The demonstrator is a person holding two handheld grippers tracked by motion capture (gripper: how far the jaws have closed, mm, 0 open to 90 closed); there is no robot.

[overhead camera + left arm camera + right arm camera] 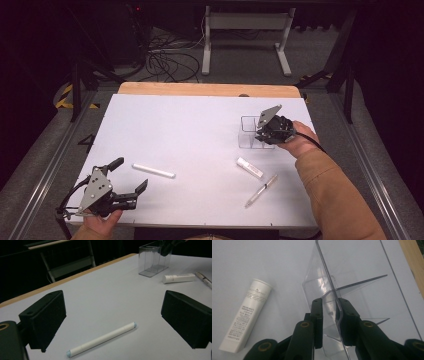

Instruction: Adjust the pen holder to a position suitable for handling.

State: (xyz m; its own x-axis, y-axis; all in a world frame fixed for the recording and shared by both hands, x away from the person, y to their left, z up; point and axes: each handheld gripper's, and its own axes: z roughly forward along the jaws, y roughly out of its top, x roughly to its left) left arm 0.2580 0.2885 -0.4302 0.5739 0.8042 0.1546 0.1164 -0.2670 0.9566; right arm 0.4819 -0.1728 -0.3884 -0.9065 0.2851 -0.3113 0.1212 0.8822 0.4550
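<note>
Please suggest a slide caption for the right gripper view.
Right hand-held gripper straddling a wall of the clear box, with a white tube lying nearby.

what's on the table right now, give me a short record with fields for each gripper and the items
left gripper: open, low over the near left of the table, holding nothing
right gripper: jaws astride a wall of the clear box, narrow gap; contact not certain
white stick: lying flat between the left gripper's open jaws, untouched
white tube: lying flat near the box
pen: lying flat, nearer the person than the tube
table: white sheet over a wooden top
</note>
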